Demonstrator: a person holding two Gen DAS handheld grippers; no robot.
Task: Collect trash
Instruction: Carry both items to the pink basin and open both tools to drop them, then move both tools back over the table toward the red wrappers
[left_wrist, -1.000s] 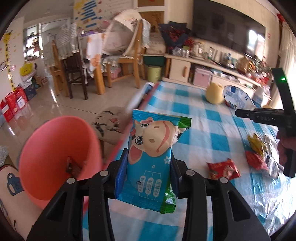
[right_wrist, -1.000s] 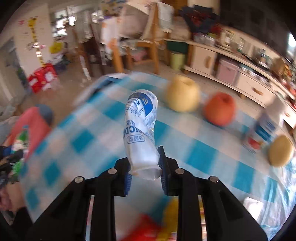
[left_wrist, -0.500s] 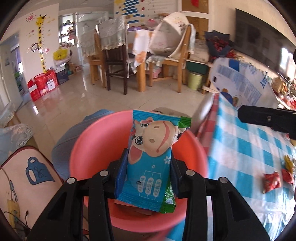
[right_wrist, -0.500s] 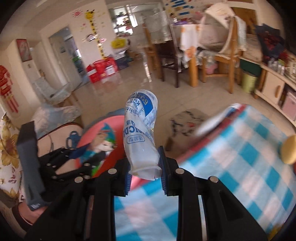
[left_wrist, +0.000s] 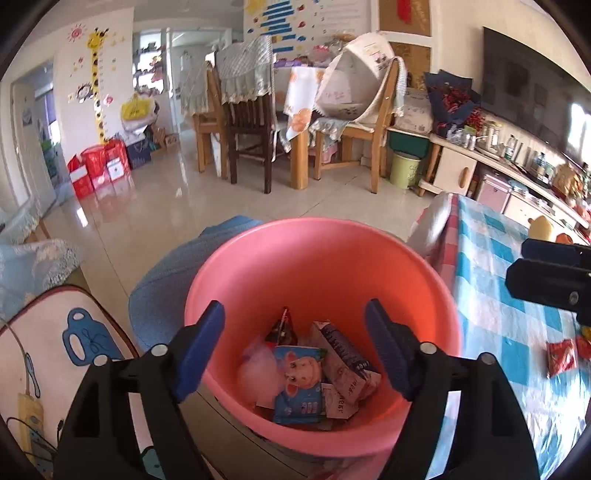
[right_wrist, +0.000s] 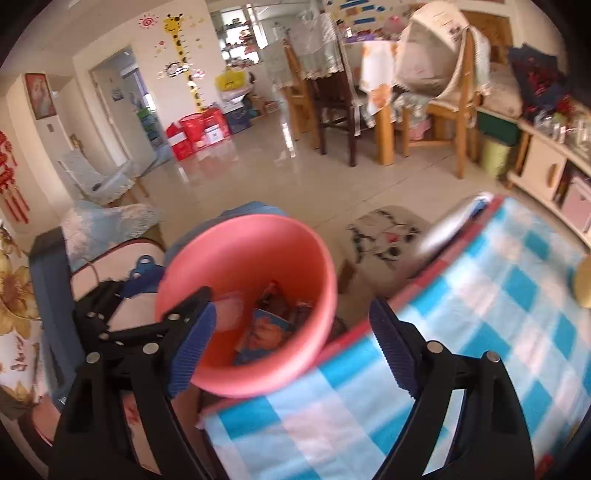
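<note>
— Trash so far: cartoon-pig wrapper (left_wrist: 298, 384) and white packet (left_wrist: 345, 365) down in pink bucket (left_wrist: 258, 258) beside checked table (left_wrist: 517, 332).
— Left gripper (left_wrist: 295, 350), right gripper (right_wrist: 291, 332)?
— Both opening, empty. Red wrapper (left_wrist: 560, 356) left on table.

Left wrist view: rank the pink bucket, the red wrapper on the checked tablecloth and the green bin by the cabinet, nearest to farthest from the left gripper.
1. Pink bucket: directly under the left gripper, whose jaws are opening with nothing between them.
2. Red wrapper: to the right on the tablecloth.
3. Green bin: across the floor, far right of centre.
</note>
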